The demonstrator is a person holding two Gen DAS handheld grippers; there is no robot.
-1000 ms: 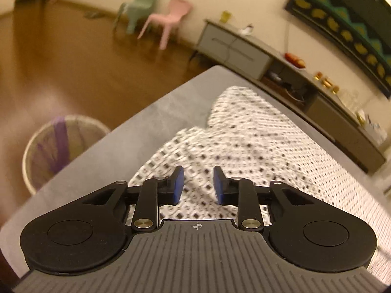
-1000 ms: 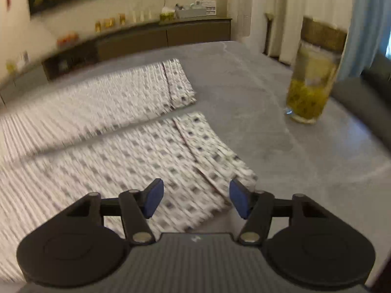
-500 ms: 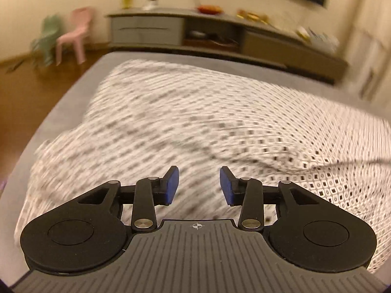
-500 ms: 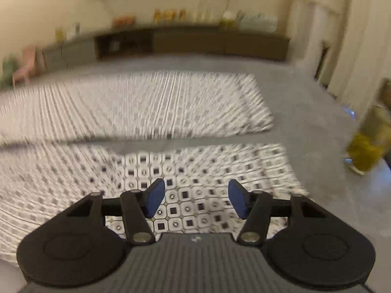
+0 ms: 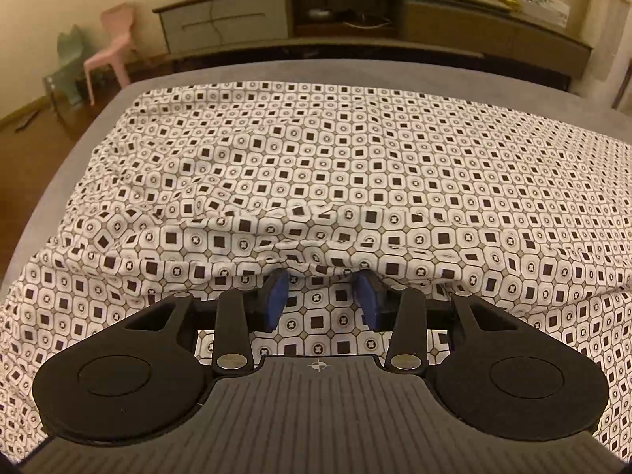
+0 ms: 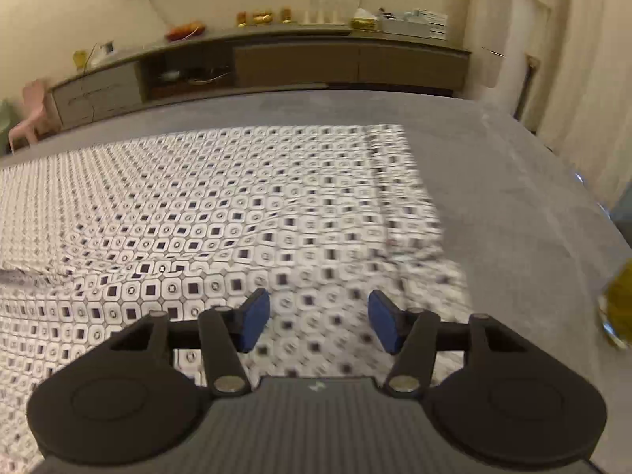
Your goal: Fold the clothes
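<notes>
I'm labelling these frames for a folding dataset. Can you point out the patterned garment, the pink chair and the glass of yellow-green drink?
patterned garment [image 5: 335, 166], left wrist view, flat middle of the fabric.
pink chair [image 5: 112, 53], left wrist view, its seat and backrest.
glass of yellow-green drink [image 6: 620, 304], right wrist view, its lower body at the frame's right edge.

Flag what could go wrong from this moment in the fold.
The left gripper has its open jaws under a raised fold of the cloth; closing may catch several layers. The glass stands near the cloth's right edge; a wide swing of the right gripper might tip it.
</notes>
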